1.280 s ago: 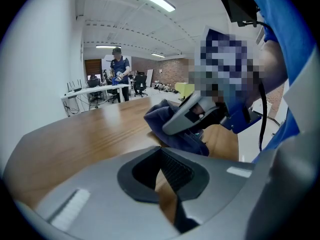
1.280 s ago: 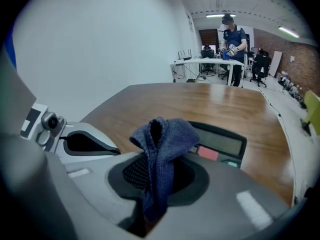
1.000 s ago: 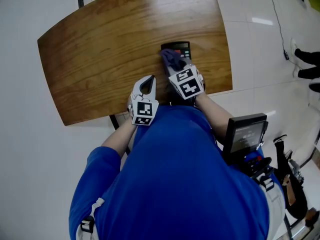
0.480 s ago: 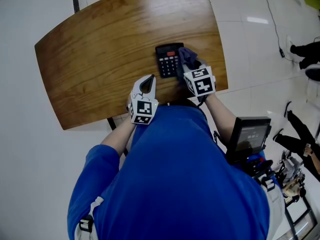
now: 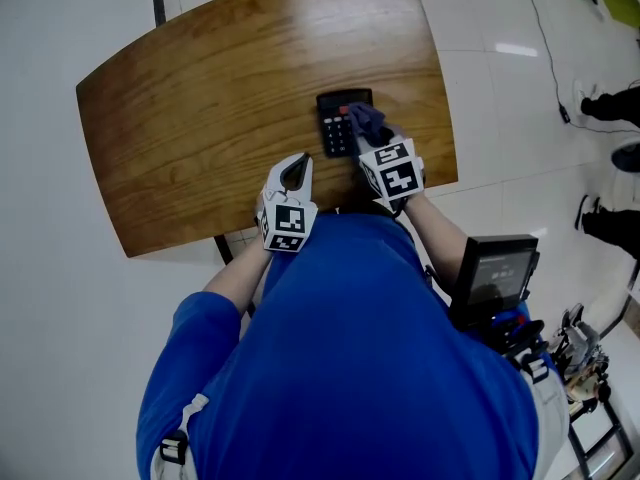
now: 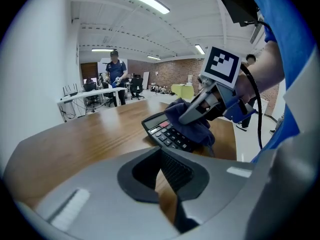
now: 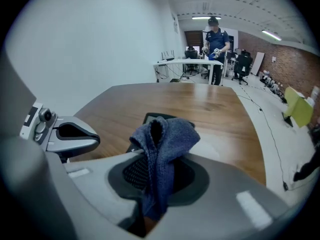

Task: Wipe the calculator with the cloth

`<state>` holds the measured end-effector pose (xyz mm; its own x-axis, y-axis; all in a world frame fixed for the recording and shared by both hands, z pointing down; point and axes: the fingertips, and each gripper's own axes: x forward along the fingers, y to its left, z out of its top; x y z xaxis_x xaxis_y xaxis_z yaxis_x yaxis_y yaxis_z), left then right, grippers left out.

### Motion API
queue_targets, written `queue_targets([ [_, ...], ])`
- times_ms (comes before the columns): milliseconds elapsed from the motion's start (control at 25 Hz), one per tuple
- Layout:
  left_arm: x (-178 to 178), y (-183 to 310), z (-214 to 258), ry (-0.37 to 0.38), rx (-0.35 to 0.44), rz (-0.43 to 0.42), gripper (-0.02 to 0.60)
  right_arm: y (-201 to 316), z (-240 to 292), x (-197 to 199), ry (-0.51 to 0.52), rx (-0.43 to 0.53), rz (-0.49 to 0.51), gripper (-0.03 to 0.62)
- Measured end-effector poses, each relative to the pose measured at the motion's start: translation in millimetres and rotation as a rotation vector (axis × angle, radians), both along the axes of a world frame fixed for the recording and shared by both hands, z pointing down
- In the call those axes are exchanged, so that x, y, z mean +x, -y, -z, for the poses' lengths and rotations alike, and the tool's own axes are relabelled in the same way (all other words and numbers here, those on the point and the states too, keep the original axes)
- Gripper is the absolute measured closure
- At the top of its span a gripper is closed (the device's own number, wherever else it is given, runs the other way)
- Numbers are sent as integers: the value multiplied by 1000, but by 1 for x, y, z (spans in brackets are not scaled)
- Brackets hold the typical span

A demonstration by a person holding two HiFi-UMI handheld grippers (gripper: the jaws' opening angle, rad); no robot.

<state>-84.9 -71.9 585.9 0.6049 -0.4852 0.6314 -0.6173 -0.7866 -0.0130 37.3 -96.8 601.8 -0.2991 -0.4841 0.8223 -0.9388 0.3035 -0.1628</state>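
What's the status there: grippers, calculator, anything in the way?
Right gripper shut on cloth, cloth on calculator keys. Left gripper shut, empty, at near table edge. Nothing in the way.

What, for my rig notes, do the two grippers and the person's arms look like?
The left gripper and right gripper are grey, with black ribbed pads, and each carries a white cube with black square markers. A black cable runs off the right one. The sleeves are blue and short.

Wooden table [image 5: 200,88], white floor [image 5: 50,318], brick wall [image 7: 300,64]
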Motion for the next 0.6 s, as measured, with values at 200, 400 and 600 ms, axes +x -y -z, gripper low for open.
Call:
queue_targets([
  [200, -6, -3, 8, 9, 2, 23, 575, -1, 11, -48, 64, 4, 94, 526],
  [400, -14, -7, 13, 25, -2, 33, 575, -7, 12, -74, 85, -2, 151, 526],
  [600, -13, -5, 10, 27, -5, 23, 575, -5, 3, -54, 67, -18, 110, 526],
])
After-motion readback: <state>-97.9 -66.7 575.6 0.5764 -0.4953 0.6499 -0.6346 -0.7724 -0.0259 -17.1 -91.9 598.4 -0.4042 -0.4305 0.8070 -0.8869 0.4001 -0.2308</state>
